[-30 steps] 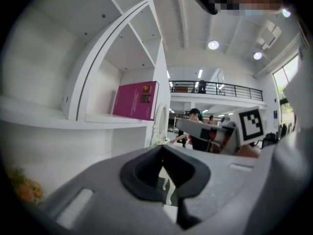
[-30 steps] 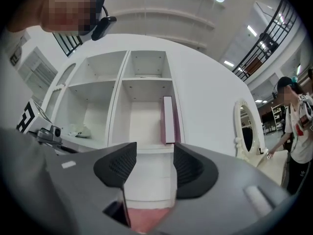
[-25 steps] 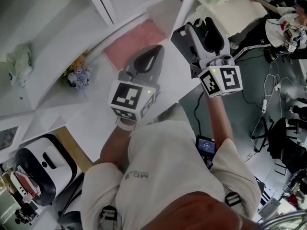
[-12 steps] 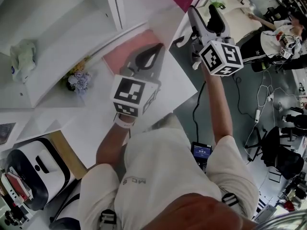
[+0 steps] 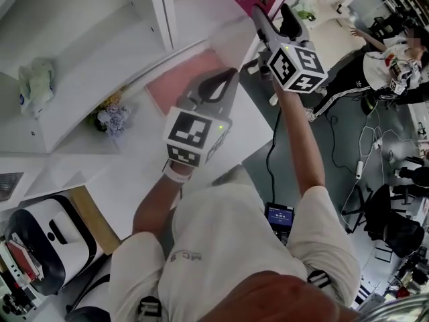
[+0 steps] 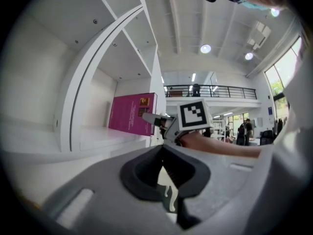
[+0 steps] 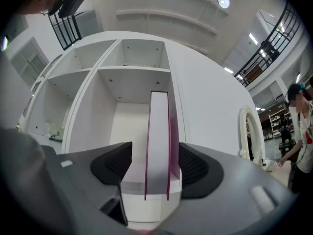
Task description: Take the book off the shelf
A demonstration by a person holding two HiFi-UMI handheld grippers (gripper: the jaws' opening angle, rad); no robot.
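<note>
Book (image 7: 157,146) position: upright on a board of the white shelf unit (image 7: 132,82), in the compartment directly ahead of the right gripper (image 7: 155,153). The pale page edges face that gripper, with a magenta cover on each side. The book stands towards the right-hand wall of the compartment.

Right gripper state: jaws spread wide, one on each side of the book. In the right gripper view a clear gap separates the left pad from the left cover. The right pad lies just beside the right cover, and no clamping pressure is evident. The book rests on the board, not in a grip.

Left gripper (image 6: 161,148) state: jaw tips together, nothing between them. In the head view this gripper is held low and in front of the person's chest, pointing towards the shelf unit, well apart from the book.

The left gripper view shows the book from the side as a magenta rectangle at the open front of its board, with the right gripper's jaw tip at the near edge of the book.

In the head view the right gripper is raised on an extended arm at the top of the frame. Only a corner of the magenta cover is visible there, just beyond its jaws. A small bunch of artificial flowers (image 5: 110,116) lies in a lower compartment to the left.
</note>
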